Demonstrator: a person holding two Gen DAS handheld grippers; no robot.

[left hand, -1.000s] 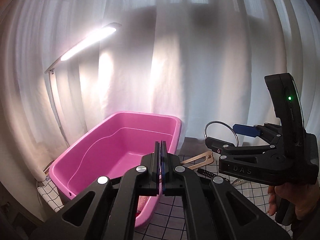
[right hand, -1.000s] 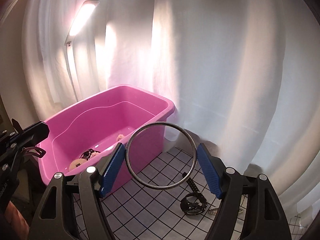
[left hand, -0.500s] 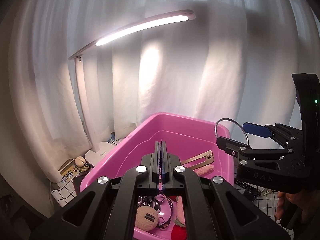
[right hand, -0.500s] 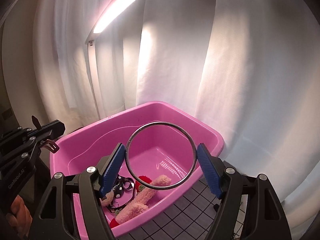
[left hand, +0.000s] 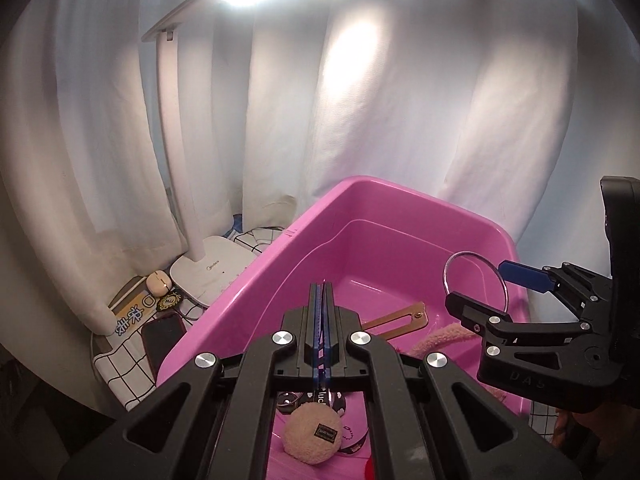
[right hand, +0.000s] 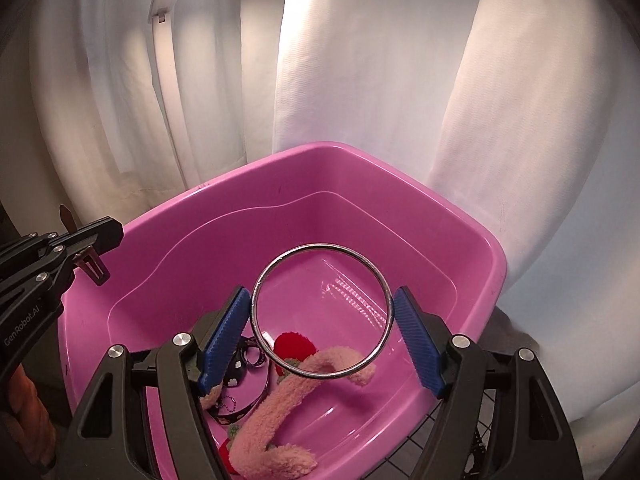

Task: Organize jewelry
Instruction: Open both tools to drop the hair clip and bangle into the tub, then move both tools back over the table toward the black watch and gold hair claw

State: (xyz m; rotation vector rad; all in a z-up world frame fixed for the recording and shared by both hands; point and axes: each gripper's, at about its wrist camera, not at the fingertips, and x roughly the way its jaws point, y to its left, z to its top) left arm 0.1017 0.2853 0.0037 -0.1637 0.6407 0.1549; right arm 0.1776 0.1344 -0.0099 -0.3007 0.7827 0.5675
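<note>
My right gripper (right hand: 321, 294) is shut on a thin silver bangle (right hand: 260, 308), which stands upright between the blue pads above the pink tub (right hand: 320, 156). The left wrist view shows that same gripper (left hand: 478, 285) and bangle (left hand: 474, 254) over the tub's right end. My left gripper (left hand: 321, 290) is shut on a flat tan metal clip (left hand: 400, 318) that sticks out to its right over the tub (left hand: 360, 181). From the right wrist view it (right hand: 102, 238) hangs over the tub's left rim. Inside lie a fuzzy pink band (right hand: 288, 392), a red pompom (right hand: 294, 344) and a beige plush ball (left hand: 312, 438).
A white desk lamp (left hand: 188, 200) stands left of the tub against a white curtain (left hand: 400, 100). By its base lie a dark phone (left hand: 162, 336) and a small cream case (left hand: 157, 282) on checked cloth (left hand: 128, 368). A person's hand (left hand: 576, 428) holds the right gripper.
Both grippers have swung left from over the checked cloth to above the pink tub and tipped downward, so the tub's contents now show. Both grips are unchanged.
</note>
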